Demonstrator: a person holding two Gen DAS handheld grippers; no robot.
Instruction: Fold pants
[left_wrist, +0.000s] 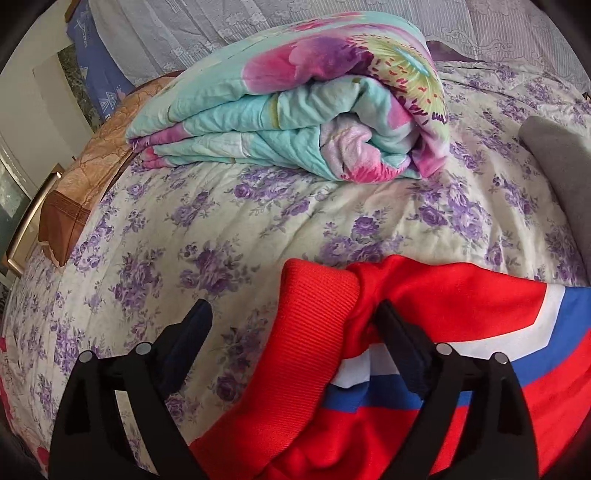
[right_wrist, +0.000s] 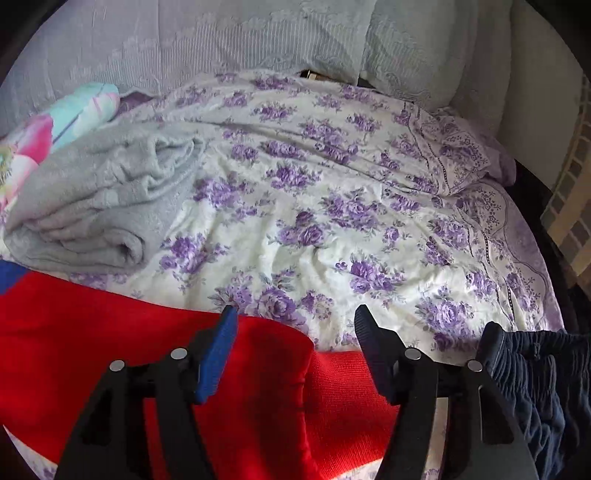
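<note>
Red pants (left_wrist: 443, 306) with white and blue stripes lie on the floral bed sheet (left_wrist: 221, 229). In the left wrist view a ribbed red cuff (left_wrist: 314, 317) lies between the fingers of my open left gripper (left_wrist: 295, 314), low over the cloth. In the right wrist view the red pants (right_wrist: 92, 332) spread from the left, and their ribbed end (right_wrist: 340, 402) lies between the fingers of my open right gripper (right_wrist: 297, 317). Neither gripper holds anything.
A folded floral quilt (left_wrist: 314, 110) lies at the far side of the bed. A folded grey blanket (right_wrist: 103, 199) lies beyond the pants. A dark navy garment (right_wrist: 535, 387) lies at the right. A brown cloth (left_wrist: 88, 177) drapes over the bed's left edge.
</note>
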